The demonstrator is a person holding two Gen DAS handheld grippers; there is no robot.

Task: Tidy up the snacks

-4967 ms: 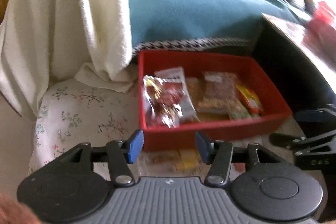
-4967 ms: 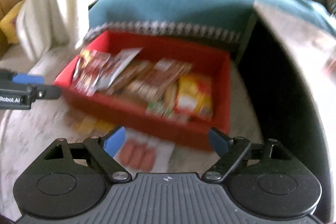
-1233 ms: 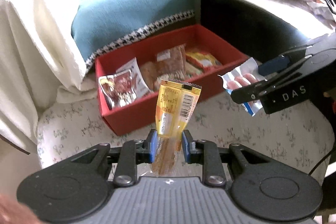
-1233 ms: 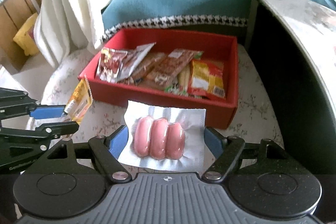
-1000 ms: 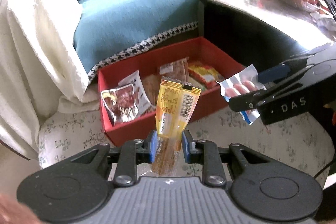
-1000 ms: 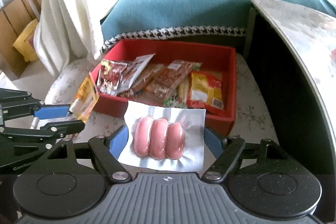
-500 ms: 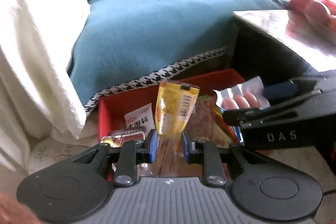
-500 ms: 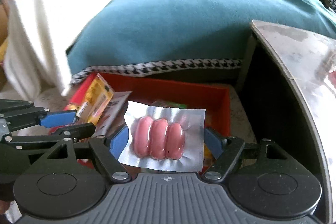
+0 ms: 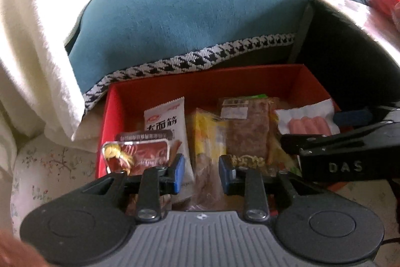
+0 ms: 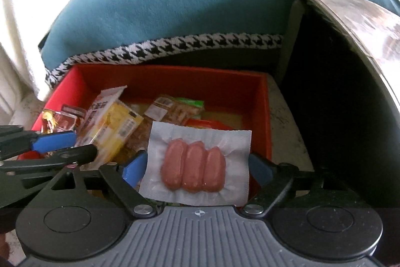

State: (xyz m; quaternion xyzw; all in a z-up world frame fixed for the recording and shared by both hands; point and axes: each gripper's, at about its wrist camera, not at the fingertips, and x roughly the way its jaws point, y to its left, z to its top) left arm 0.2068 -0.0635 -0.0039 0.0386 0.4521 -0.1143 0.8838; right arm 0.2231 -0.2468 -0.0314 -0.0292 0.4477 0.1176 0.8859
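Left wrist view, L claw [image 9: 202, 170]: pads opening, gapped off the yellow snack pack [image 9: 208, 142] standing between them over the red box [image 9: 113, 104].
R claw [image 10: 197, 167]: opening too; sausage pack [image 10: 197, 164] between pads, right pad looks clear, over box front wall.
Risk near: sausage pack may drop on the rim & slide out onto the floral cushion [image 9: 50, 167].
Risk far: yellow pack could tip onto the white noodle packet [image 9: 166, 121], messing the row.
Vs 1 s ago: both claws were clamped, short of the box; now over it, letting go.

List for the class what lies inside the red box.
Inside the red box: a white packet, a red-foil pack, a yellow wrapper and a brown snack. Anything beneath them is covered.
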